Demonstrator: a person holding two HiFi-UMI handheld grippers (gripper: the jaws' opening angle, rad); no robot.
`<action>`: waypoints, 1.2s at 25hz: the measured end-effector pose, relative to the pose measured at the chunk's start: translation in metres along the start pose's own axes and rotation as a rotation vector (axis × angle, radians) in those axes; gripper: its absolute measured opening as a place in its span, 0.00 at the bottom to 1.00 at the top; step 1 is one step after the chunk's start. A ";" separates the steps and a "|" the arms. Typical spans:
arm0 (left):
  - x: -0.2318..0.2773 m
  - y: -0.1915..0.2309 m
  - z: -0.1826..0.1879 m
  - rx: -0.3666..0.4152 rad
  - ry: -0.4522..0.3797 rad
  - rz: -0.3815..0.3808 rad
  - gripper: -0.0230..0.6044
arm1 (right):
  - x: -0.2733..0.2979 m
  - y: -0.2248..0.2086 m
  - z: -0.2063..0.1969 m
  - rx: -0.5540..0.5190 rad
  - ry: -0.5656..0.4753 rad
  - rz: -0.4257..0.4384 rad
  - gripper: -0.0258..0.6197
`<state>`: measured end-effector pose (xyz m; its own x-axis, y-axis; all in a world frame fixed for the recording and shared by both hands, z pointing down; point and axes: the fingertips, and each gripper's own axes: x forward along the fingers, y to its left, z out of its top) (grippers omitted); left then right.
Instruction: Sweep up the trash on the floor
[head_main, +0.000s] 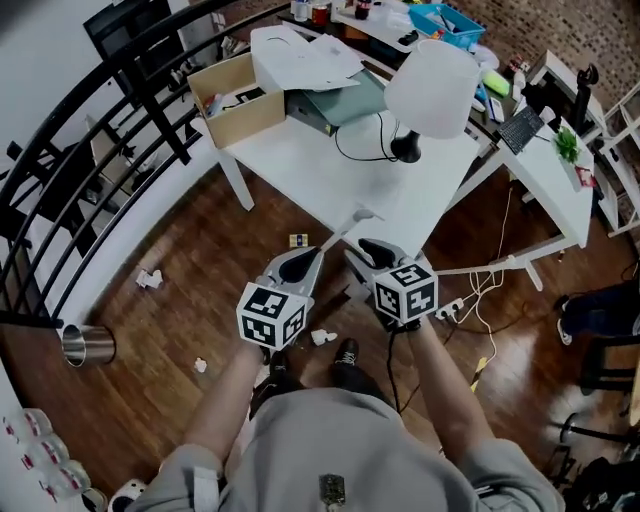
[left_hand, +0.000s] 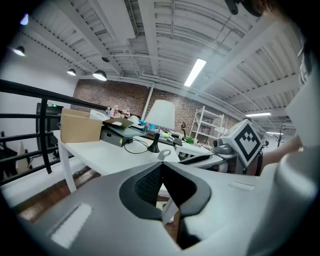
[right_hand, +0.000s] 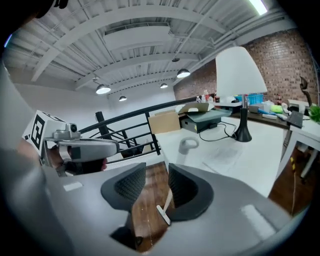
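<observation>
Paper scraps (head_main: 148, 278) lie on the wood floor (head_main: 180, 310): one near the railing (head_main: 100, 110), one smaller nearer the metal can (head_main: 88, 345), one just in front of the person's shoes. All are loose, none touched.

A white handle (head_main: 343, 232) with a loop end leans up toward the table (head_main: 330, 165) edge and stands between the two grippers.

Left gripper (head_main: 300, 266): fingers closed tight together with nothing between them; the handle runs just past their tips.

Right gripper (right_hand: 156, 175): fingers apart. The handle shows in the gap close to the right-hand finger and no pad presses on it; whether it sits inside the jaws or just beyond is unclear.

On the table are a white lamp (head_main: 430, 88) with a black cord, a cardboard box (head_main: 240, 115) and papers.
</observation>
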<state>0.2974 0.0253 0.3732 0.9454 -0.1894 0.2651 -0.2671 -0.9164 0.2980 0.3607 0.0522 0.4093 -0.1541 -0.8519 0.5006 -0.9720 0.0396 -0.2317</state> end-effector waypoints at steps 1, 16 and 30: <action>0.005 0.004 -0.004 -0.011 0.000 0.023 0.05 | 0.006 -0.009 -0.006 0.001 0.021 0.009 0.27; 0.011 0.058 -0.066 -0.135 0.041 0.286 0.05 | 0.103 -0.040 -0.010 -0.147 0.121 0.251 0.39; -0.021 0.062 -0.117 -0.196 0.110 0.318 0.05 | 0.094 0.023 -0.018 -0.228 0.116 0.297 0.14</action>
<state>0.2388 0.0140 0.4934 0.7870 -0.4046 0.4658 -0.5843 -0.7312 0.3521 0.3207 -0.0176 0.4661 -0.4410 -0.7219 0.5332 -0.8946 0.4017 -0.1960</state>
